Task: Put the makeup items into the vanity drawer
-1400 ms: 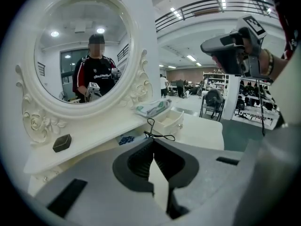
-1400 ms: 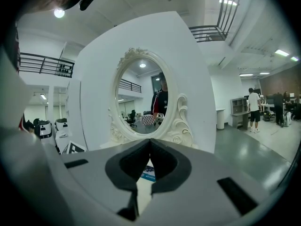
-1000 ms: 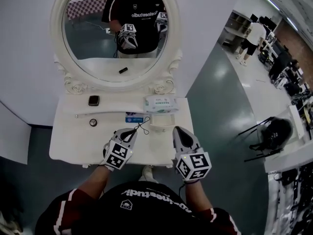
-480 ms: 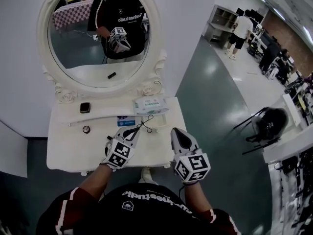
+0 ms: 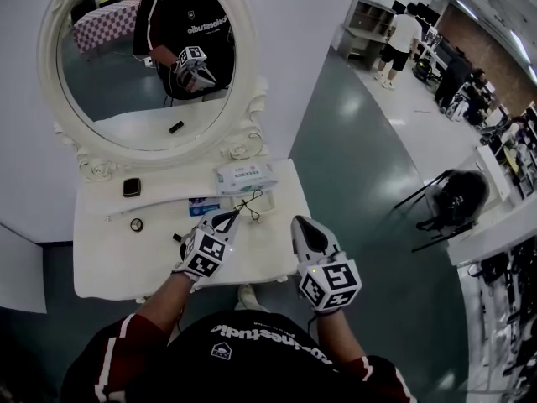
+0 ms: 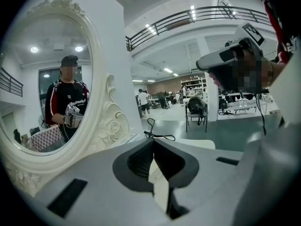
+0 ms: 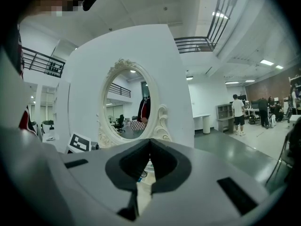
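Observation:
On the white vanity top (image 5: 109, 259) lie a dark square compact (image 5: 131, 186), a small round item (image 5: 136, 224), a long white stick (image 5: 151, 207), a blue card (image 5: 204, 205) and a pack of wipes (image 5: 245, 176). My left gripper (image 5: 233, 217) is shut on a thin black looped cord (image 5: 250, 203), which sticks out past its tips (image 6: 157, 135) just in front of the wipes. My right gripper (image 5: 299, 225) is shut and holds nothing, hovering over the table's right front corner. No drawer shows; the tabletop hides the vanity's front.
The oval mirror (image 5: 50, 82) in its ornate white frame stands at the back of the table. Green floor lies to the right, with a chair carrying a black bag (image 5: 457, 204). Several people stand far off at the upper right.
My left gripper has moved right along the table with the cord, which now lies closer to the wipes pack. The right gripper has shifted only slightly.

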Demonstrator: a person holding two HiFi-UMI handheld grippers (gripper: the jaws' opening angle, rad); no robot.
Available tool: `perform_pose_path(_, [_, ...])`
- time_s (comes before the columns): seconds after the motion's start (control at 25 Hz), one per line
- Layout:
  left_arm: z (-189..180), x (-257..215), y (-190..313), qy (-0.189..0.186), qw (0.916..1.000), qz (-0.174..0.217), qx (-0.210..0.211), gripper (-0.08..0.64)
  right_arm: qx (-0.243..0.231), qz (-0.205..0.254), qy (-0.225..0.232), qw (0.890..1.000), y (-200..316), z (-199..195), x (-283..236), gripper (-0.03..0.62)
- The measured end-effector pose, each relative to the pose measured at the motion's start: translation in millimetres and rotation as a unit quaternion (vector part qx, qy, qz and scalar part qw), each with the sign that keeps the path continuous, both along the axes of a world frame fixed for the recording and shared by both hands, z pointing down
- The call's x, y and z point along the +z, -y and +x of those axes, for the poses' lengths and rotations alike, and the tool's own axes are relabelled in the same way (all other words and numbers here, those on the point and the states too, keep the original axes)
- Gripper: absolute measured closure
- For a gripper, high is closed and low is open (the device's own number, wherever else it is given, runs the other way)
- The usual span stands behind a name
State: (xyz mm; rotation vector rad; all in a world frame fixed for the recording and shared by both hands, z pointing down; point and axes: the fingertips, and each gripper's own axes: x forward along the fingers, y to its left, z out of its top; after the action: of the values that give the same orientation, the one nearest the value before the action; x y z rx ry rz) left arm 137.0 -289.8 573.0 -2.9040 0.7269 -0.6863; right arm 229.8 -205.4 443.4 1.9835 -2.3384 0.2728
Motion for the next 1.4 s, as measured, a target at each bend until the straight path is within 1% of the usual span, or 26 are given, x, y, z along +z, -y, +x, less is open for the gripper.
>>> perform_pose_path(0.36, [26.5, 26.0, 18.6, 0.016, 0.9998, -0.011, 0.007, 0.552, 0.008, -0.011, -0.004, 1.000, 9.9, 18.8, 6.8, 0.589])
perform_pose_path(0.64, [42.1, 54.7, 30.9, 0.027, 0.9989, -0.039, 0.009, 0.552, 0.007, -0.023, -0.004, 1.000, 24.5, 29.3, 18.2, 0.589])
perform_pose_path(0.92, [50.2, 85.3, 36.2, 0.046, 0.9969, -0.064, 0.010, 0.552, 0.008, -0.034, 0.000, 0.999, 31.7, 39.3, 28.0, 0.589])
perform_pose_path(1.2, [53.9, 107.1, 41.9, 0.071, 0.9945, -0.077, 0.008, 0.552, 0.006, -0.044, 0.003, 0.999, 36.9, 44.7, 34.6, 0.589])
perform_pose_path(1.4, [53.7, 118.9, 46.0, 0.077, 0.9929, -0.091, 0.005, 0.552, 0.006, -0.045, 0.003, 0.999, 38.5, 46.0, 36.6, 0.589])
